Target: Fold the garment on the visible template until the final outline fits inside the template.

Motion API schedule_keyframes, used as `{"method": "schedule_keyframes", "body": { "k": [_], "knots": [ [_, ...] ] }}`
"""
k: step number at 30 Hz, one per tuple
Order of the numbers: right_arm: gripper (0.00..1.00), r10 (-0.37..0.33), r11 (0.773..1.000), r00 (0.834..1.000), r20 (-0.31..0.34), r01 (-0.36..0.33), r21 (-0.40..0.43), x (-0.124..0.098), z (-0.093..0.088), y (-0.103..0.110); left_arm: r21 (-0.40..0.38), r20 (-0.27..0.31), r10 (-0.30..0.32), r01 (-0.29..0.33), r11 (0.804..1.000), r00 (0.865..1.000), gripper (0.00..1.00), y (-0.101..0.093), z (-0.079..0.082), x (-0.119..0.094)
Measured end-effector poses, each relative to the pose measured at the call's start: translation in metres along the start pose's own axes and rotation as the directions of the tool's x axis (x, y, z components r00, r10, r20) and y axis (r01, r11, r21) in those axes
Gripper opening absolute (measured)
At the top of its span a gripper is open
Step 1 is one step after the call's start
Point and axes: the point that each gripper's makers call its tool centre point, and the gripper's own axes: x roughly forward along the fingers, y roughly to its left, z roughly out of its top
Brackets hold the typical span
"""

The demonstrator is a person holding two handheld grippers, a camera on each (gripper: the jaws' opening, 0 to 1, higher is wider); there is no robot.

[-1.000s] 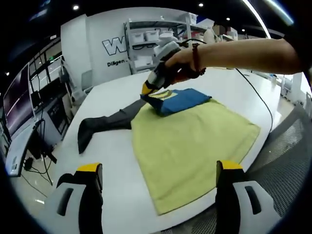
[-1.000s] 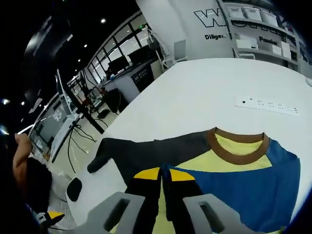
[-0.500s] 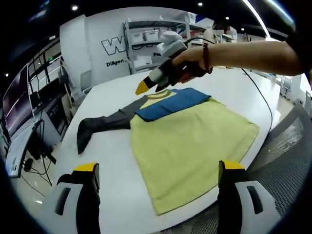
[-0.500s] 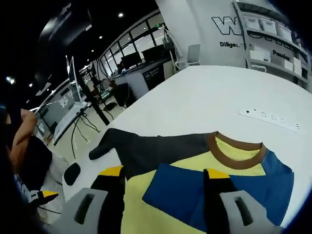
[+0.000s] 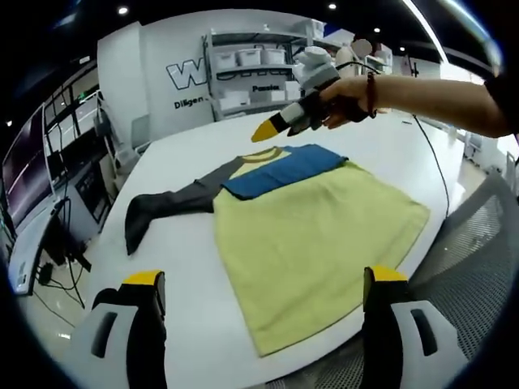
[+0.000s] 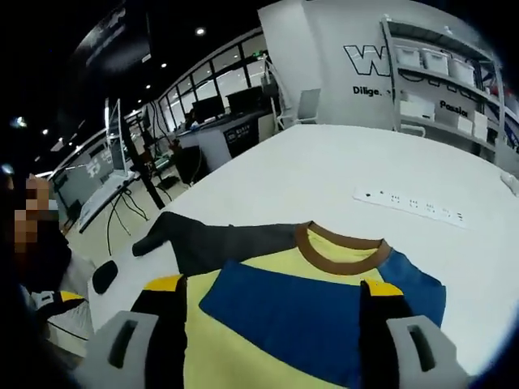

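One shirt, yellow body with brown collar, lying flat on the white desk. Blue sleeve folded in across the chest: done. Dark grey sleeve stretched out sideways: to be folded, as is the body. No template outline discernible. Left gripper: jaws spread, empty, near the hem. Right gripper: jaws spread, empty, above the collar. A second ago its jaws were closed at the blue sleeve; it has since let go and risen.
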Motion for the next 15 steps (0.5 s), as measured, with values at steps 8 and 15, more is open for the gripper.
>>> {"method": "schedule_keyframes", "body": {
  "k": [8, 15],
  "knots": [
    [0.9, -0.005, 0.999, 1.0, -0.008, 0.004, -0.036, -0.024, -0.016, -0.02, -0.004, 0.002, -0.003, 0.003, 1.0, 1.0, 0.99, 0.0, 0.001, 0.0],
    [0.86, -0.048, 0.998, 0.999, -0.013, 0.048, -0.039, -0.05, -0.034, -0.04, -0.005, 0.011, -0.001, 0.001, 1.0, 1.0, 0.99, 0.001, 0.002, 0.0]
  ]
}}
